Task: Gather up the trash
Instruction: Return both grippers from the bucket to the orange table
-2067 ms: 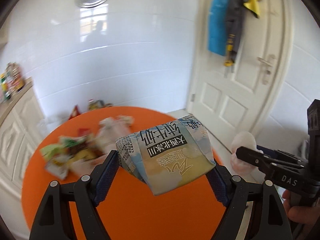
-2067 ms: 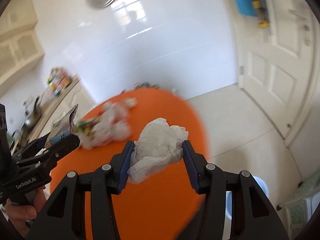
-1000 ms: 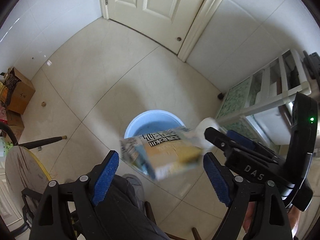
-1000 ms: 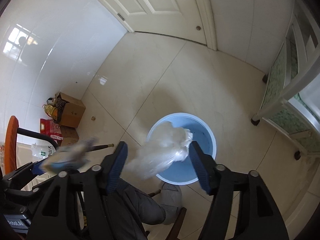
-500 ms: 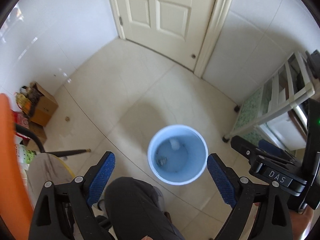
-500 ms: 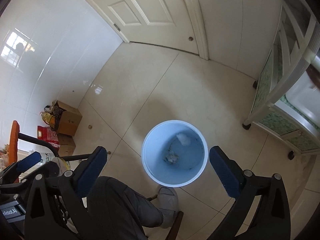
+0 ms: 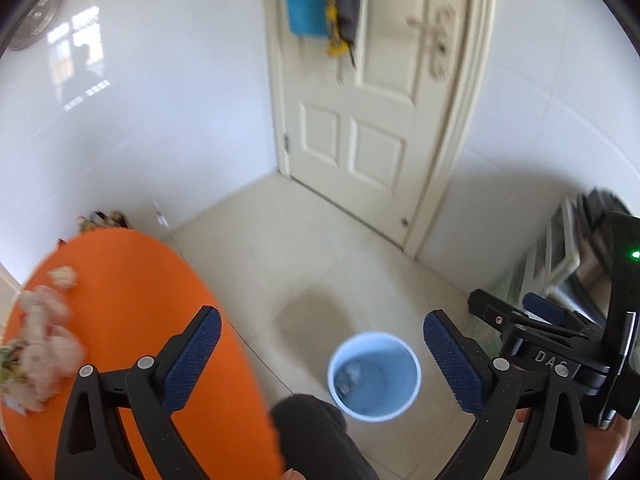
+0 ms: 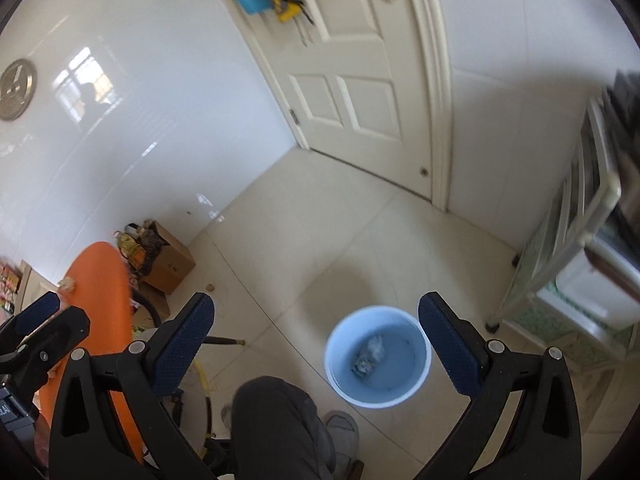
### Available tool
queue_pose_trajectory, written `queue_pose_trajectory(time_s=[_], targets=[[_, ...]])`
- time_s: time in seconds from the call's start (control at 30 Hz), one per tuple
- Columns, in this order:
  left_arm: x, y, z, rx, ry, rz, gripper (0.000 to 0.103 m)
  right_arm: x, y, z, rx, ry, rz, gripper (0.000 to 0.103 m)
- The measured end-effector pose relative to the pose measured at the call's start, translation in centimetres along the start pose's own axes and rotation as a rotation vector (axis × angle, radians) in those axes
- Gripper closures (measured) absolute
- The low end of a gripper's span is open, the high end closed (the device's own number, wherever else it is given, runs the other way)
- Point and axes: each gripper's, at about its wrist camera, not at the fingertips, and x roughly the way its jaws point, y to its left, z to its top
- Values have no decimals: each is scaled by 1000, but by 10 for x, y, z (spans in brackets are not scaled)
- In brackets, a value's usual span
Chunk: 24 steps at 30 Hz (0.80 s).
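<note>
Both grippers, left (image 7: 318, 354) with jaws opening and right (image 8: 316, 344) spread wide, are hanging empty above the bin (image 8: 416, 332); trash (image 7: 44, 332) left of it on the table (image 7: 132, 280) is looking light, crumpled, best pinched mid-bunch.

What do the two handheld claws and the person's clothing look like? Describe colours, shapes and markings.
Each claw, left and right, is matte black plastic with two angular fingers pinned by silver screws, each tipped with a dark blue textured pad. In the left wrist view, the right claw's body carries white letters reading roughly "DAS" and a green light. The person wears dark grey trousers and a grey shoe.
</note>
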Motion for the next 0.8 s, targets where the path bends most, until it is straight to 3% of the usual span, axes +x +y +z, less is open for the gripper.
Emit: queue_pose_trajectory(time_s=[0.23,0.53,0.67,0.8], targets=[[-104,65,-40,-88,-169,97,1,-49,84,10,-126,-105,92,0],[-217,118,-128,-218,-323,242,1,-86,198,1,-318,-168,239,0],[-254,132,-170,-269,-359,320,1,-94,240,-11,-387,-177,298,0],[-264,135,-181,-323,-375,374,1,-102,279,-24,-457,-192,343,0]])
